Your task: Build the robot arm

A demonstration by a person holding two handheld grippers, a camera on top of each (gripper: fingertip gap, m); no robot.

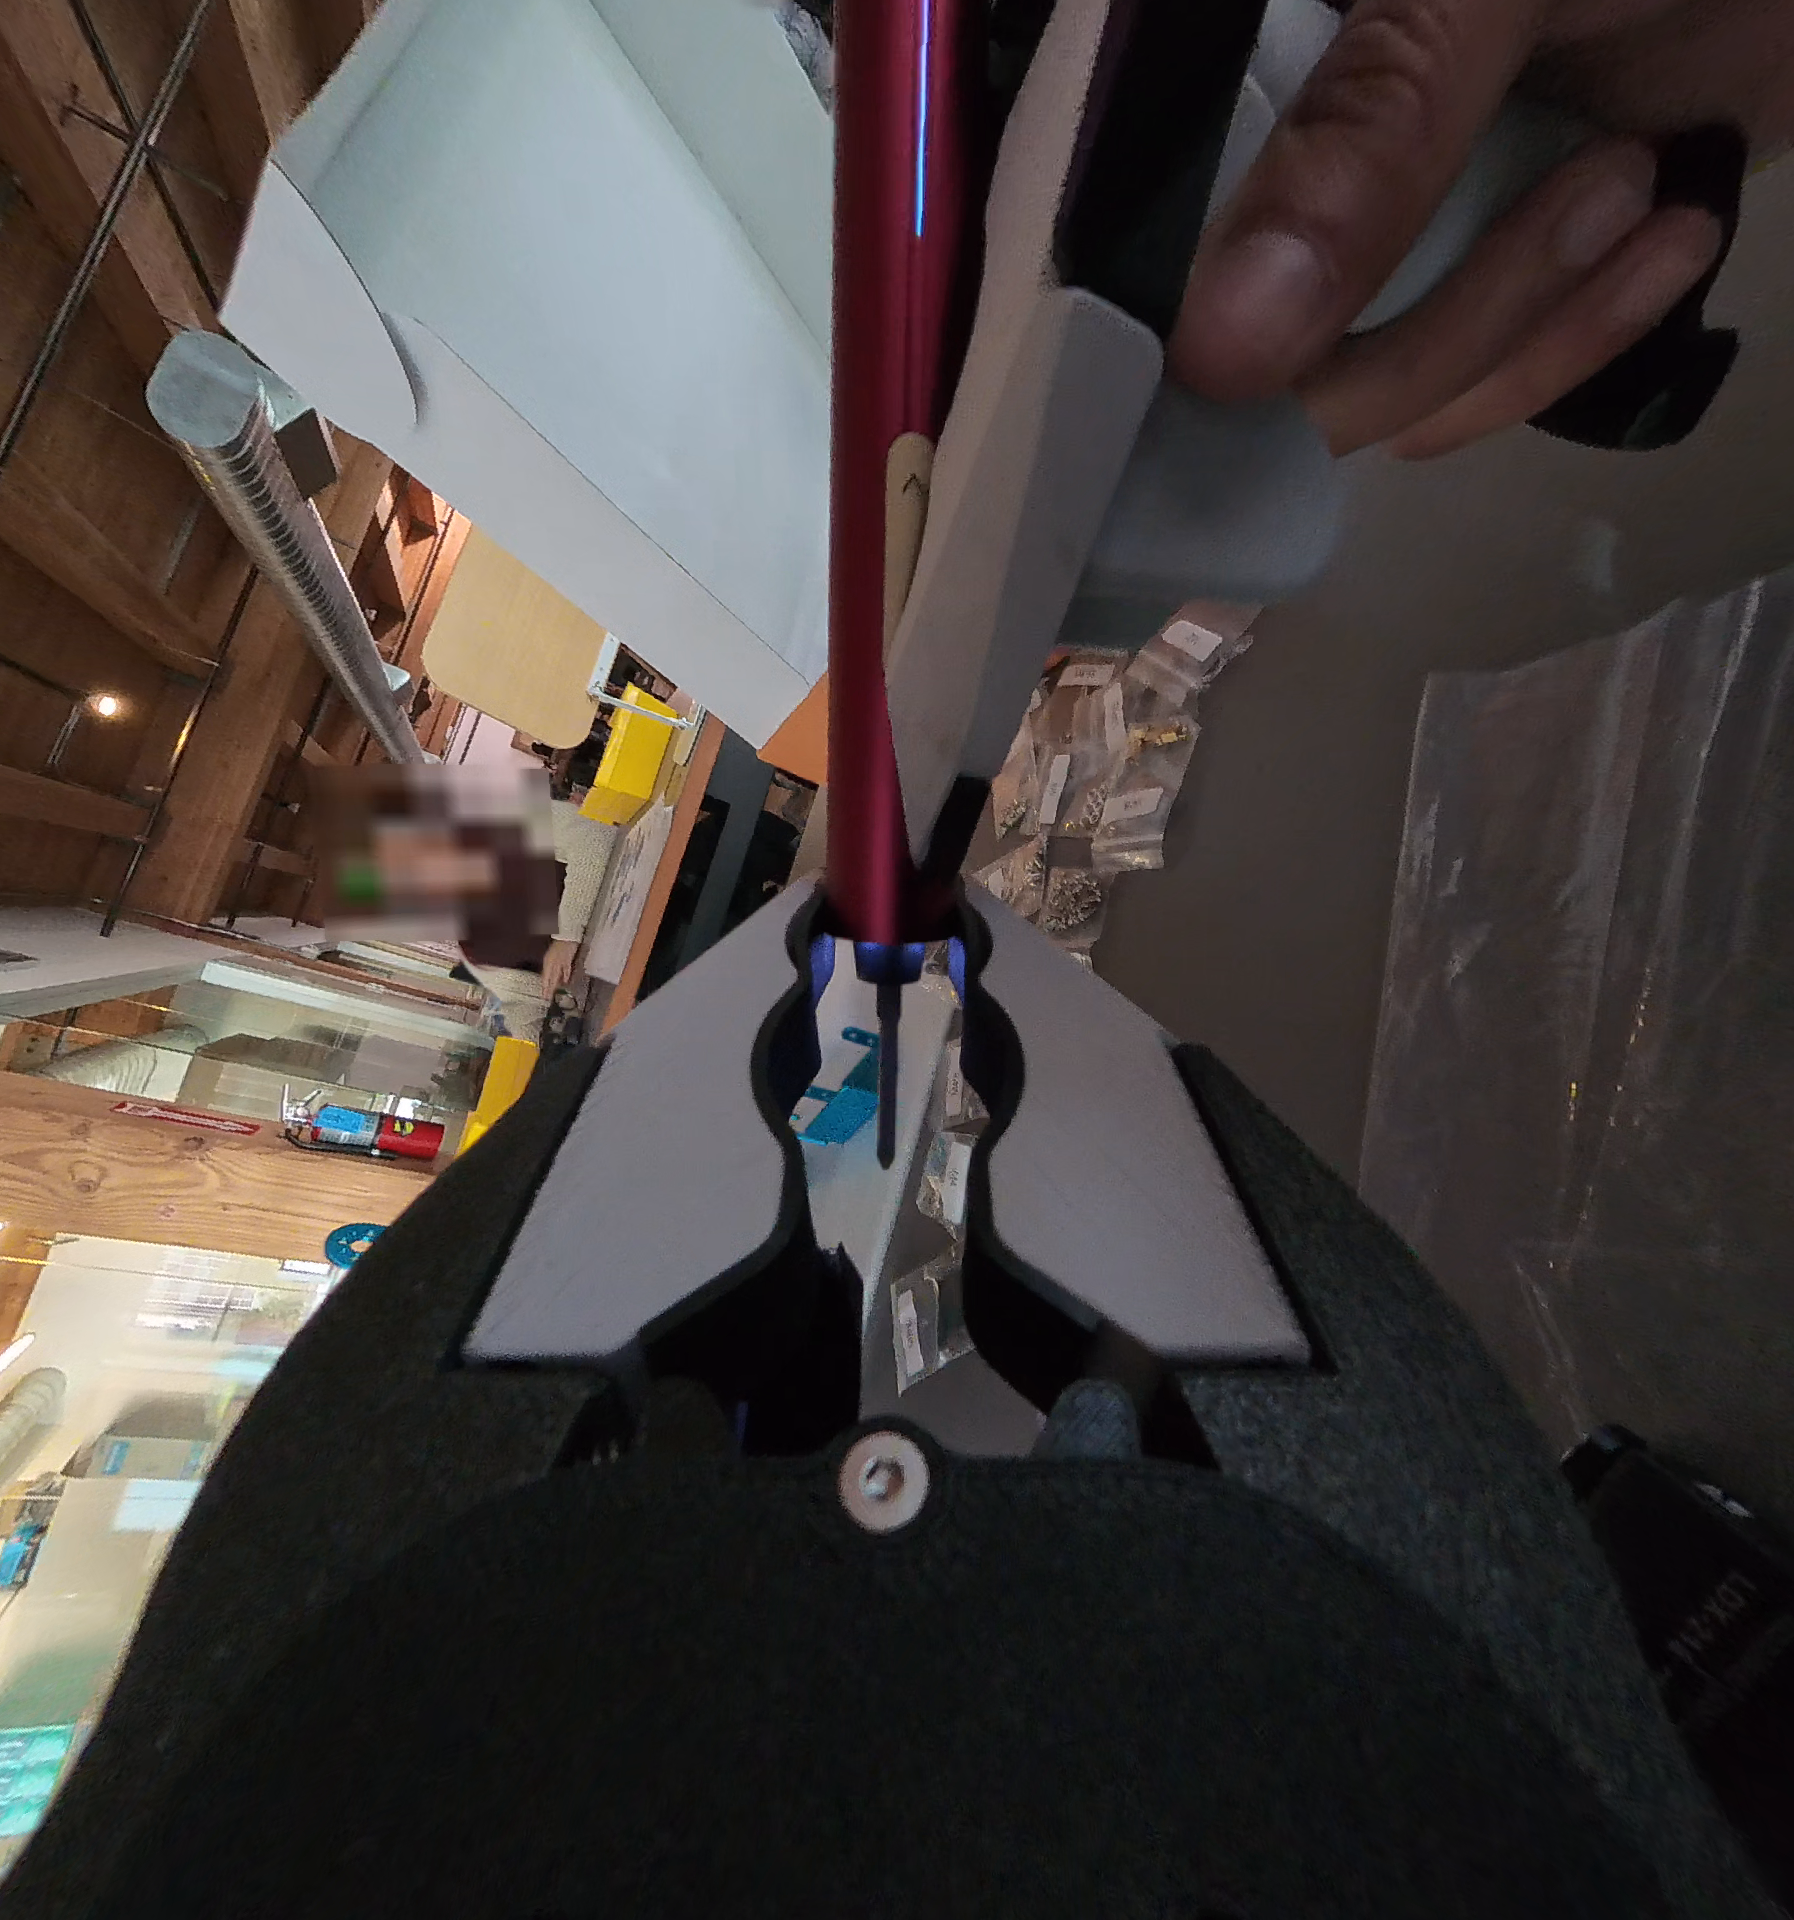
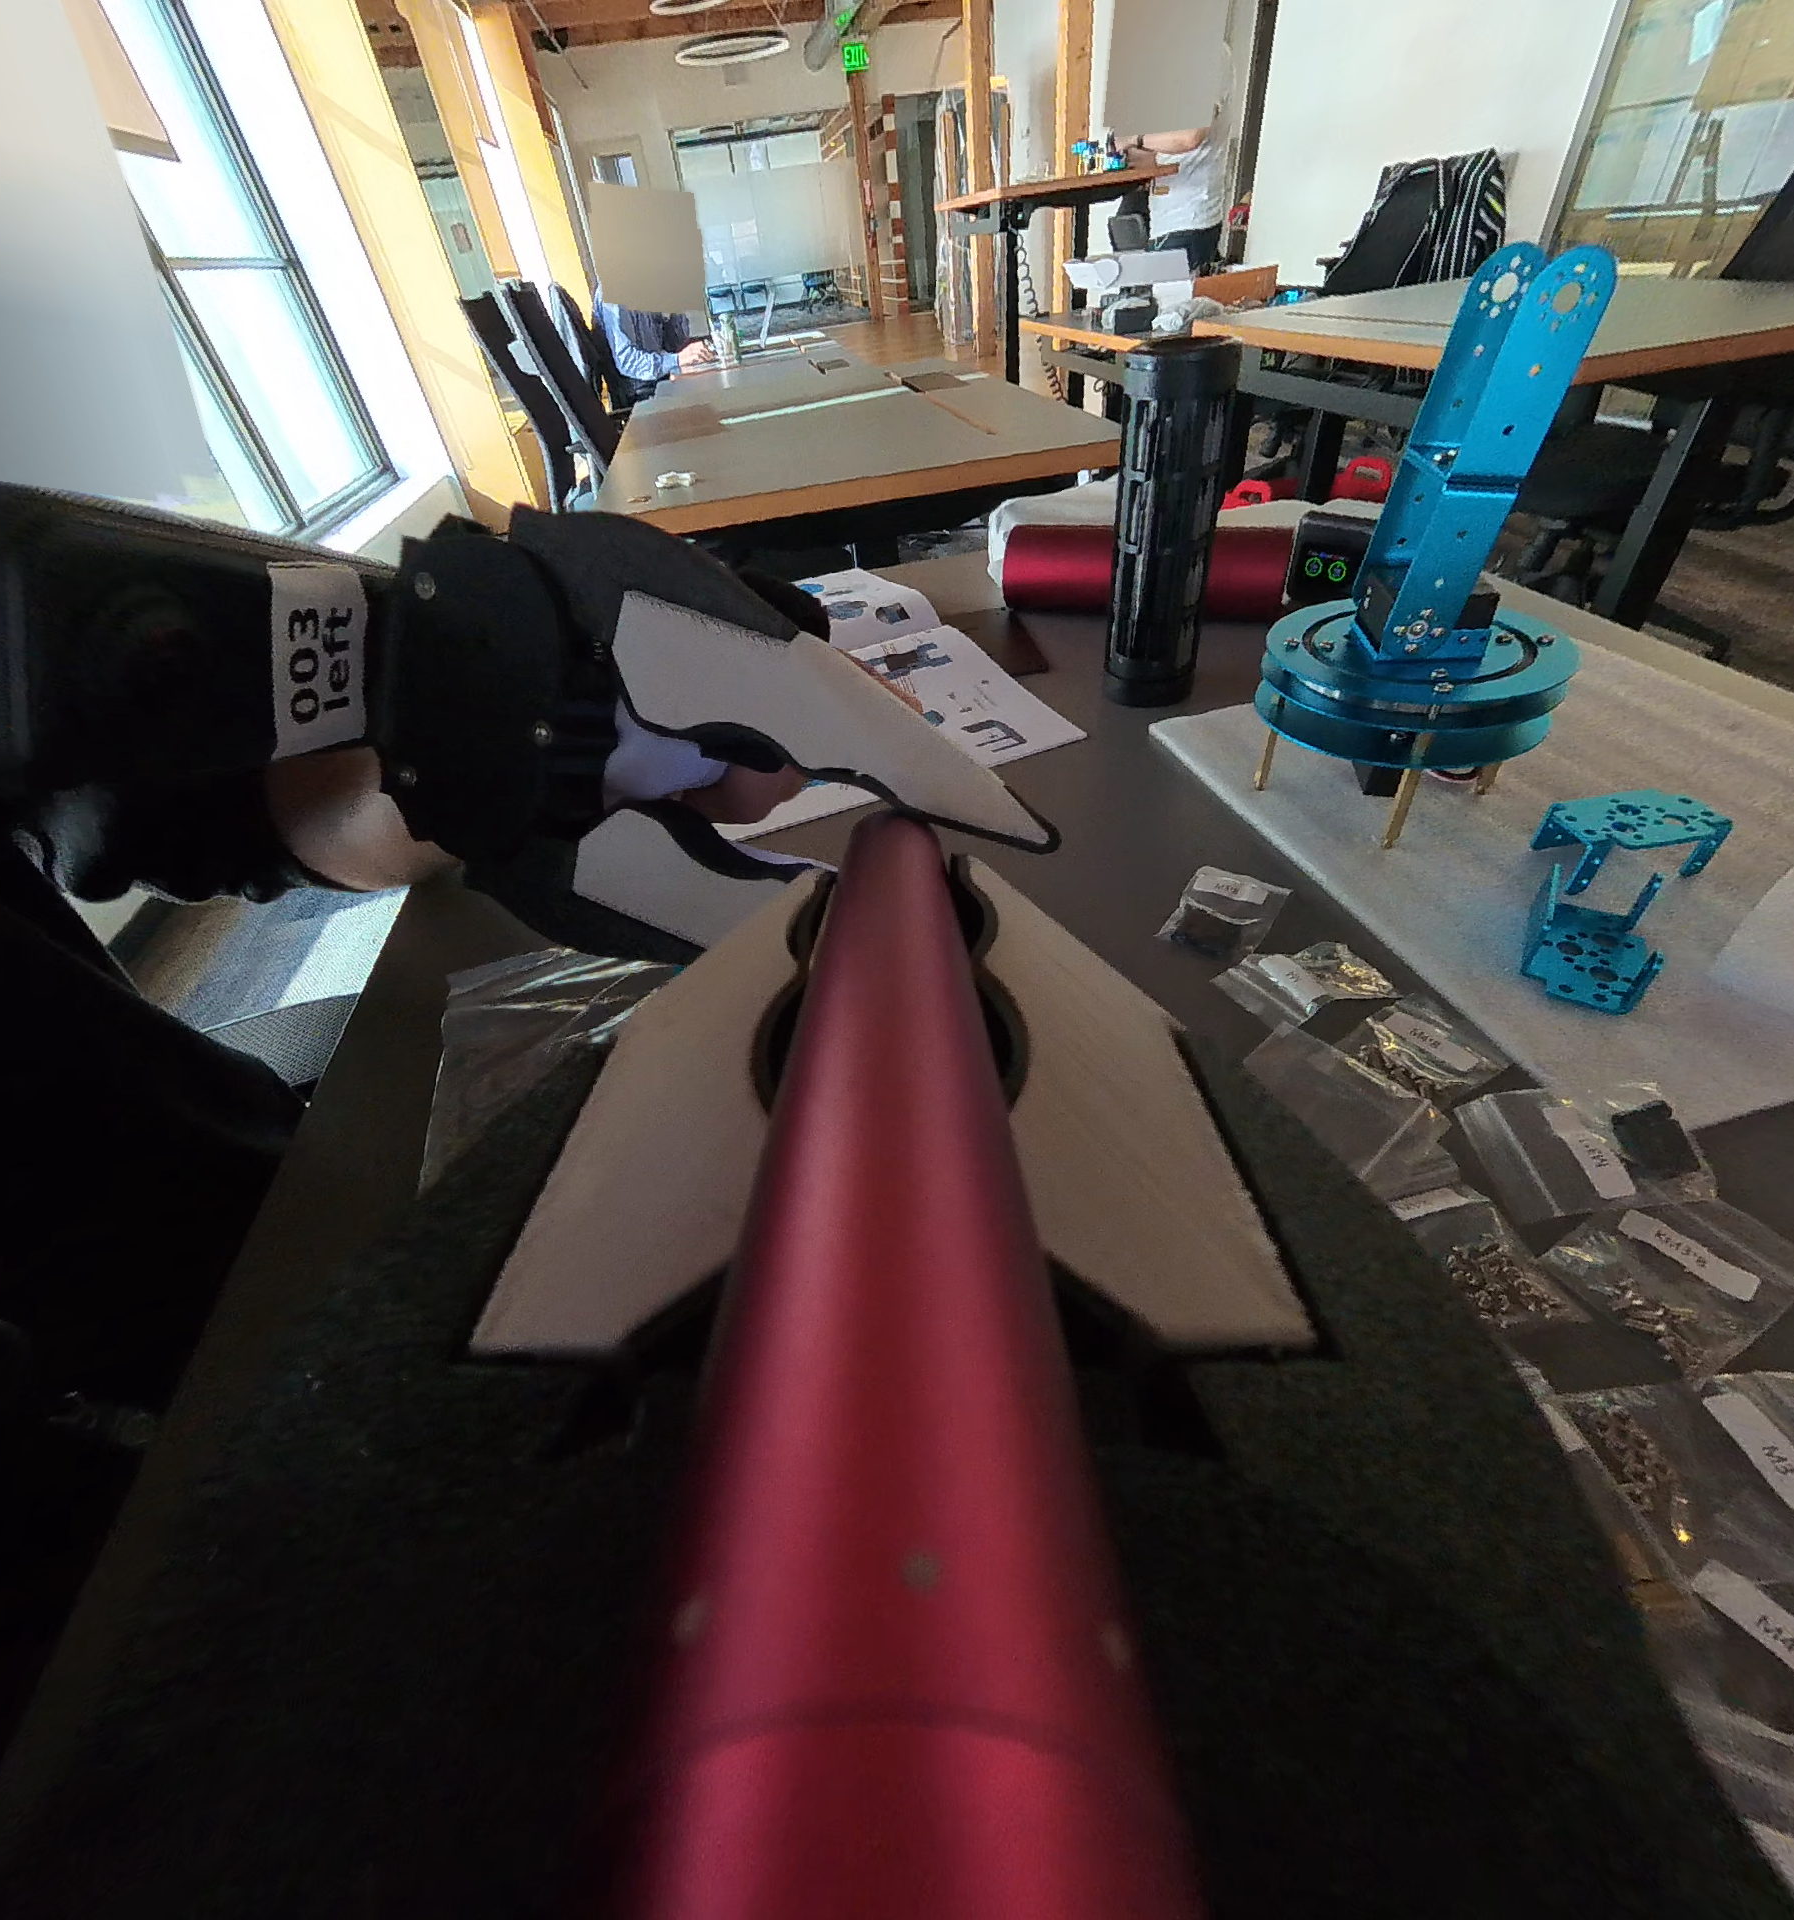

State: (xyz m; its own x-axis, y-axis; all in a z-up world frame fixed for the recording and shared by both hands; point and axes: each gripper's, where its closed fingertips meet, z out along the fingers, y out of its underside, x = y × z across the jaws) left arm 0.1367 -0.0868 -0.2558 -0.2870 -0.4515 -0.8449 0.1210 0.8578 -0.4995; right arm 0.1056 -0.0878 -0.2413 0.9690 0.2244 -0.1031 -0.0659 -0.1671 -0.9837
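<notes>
The right tool (image 2: 888, 883) is clamped on a red screwdriver (image 2: 872, 1299), whose barrel runs forward between its fingers. The left tool (image 1: 888, 920) closes around the same screwdriver near its tip, the dark bit (image 1: 885, 1081) poking through between its fingers. Held at both ends like this, the screwdriver seems best kept straight, with neither tool twisting against the other. Beyond, on the dark worktop (image 2: 1132, 831), lie small bags of screws (image 2: 1475, 1174), a loose blue bracket (image 2: 1610, 904), a blue turntable assembly (image 2: 1423, 644) and an open booklet (image 2: 934, 675).
</notes>
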